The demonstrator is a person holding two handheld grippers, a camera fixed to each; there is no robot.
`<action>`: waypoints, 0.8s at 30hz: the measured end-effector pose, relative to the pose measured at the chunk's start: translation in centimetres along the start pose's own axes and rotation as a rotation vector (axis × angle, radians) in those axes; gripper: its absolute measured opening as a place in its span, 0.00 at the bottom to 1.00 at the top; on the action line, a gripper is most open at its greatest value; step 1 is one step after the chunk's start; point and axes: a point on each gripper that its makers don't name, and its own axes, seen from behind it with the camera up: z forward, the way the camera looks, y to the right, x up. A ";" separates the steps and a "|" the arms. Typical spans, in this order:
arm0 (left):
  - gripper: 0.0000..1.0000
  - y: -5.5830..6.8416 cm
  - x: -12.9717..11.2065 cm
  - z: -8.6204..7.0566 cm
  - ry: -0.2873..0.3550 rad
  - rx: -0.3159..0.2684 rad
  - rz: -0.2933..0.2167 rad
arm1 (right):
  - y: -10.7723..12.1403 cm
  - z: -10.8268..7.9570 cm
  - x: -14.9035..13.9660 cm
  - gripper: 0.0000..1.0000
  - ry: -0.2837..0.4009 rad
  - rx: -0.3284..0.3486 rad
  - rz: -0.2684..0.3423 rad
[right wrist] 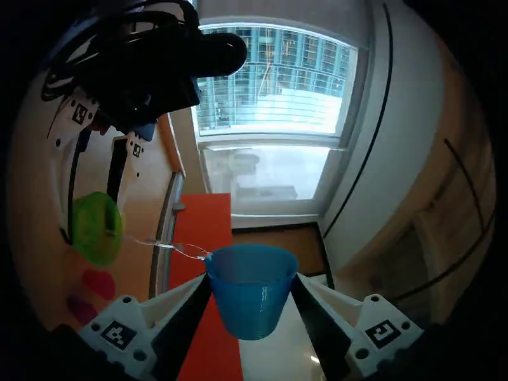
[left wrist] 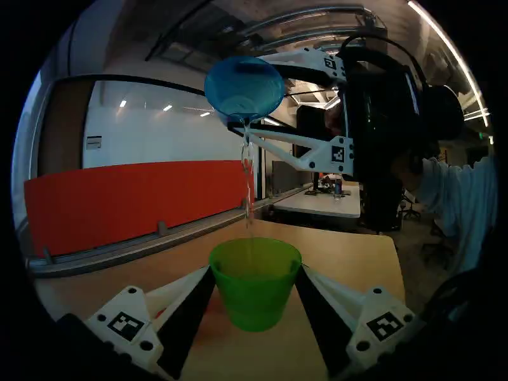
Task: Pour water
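Observation:
My left gripper (left wrist: 255,286) is shut on a green cup (left wrist: 255,282), held upright just above a wooden table (left wrist: 355,254). Above it my right gripper (left wrist: 267,105) holds a blue cup (left wrist: 244,87) tipped on its side, mouth toward me. A thin stream of water (left wrist: 246,184) falls from the blue cup's rim into the green cup. In the right gripper view, my right gripper (right wrist: 251,292) is shut on the blue cup (right wrist: 251,289), and the water stream (right wrist: 165,244) runs from its rim across to the green cup (right wrist: 95,228), which sits between the left gripper's fingers (right wrist: 130,168).
An orange partition (left wrist: 133,200) stands behind the table's far edge. A person's sleeve (left wrist: 460,203) is at the right. Other desks (left wrist: 317,200) lie farther back. Large windows (right wrist: 273,114) show in the right gripper view, with pink marks (right wrist: 98,282) on the table.

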 end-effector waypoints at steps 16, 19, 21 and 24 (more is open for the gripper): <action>0.85 0.1 0.5 0.1 0.011 0.002 -0.008 | 0.2 0.0 1.0 0.89 0.004 -0.006 -0.110; 0.85 0.0 0.6 0.1 0.014 0.003 -0.008 | 0.2 0.0 1.3 0.89 0.006 -0.007 -0.124; 0.86 0.0 0.6 0.1 0.016 0.004 -0.009 | 0.2 -0.1 1.5 0.88 0.008 -0.008 -0.131; 0.85 0.0 0.7 0.1 0.018 0.004 -0.011 | 0.2 -0.1 1.6 0.89 0.009 -0.010 -0.135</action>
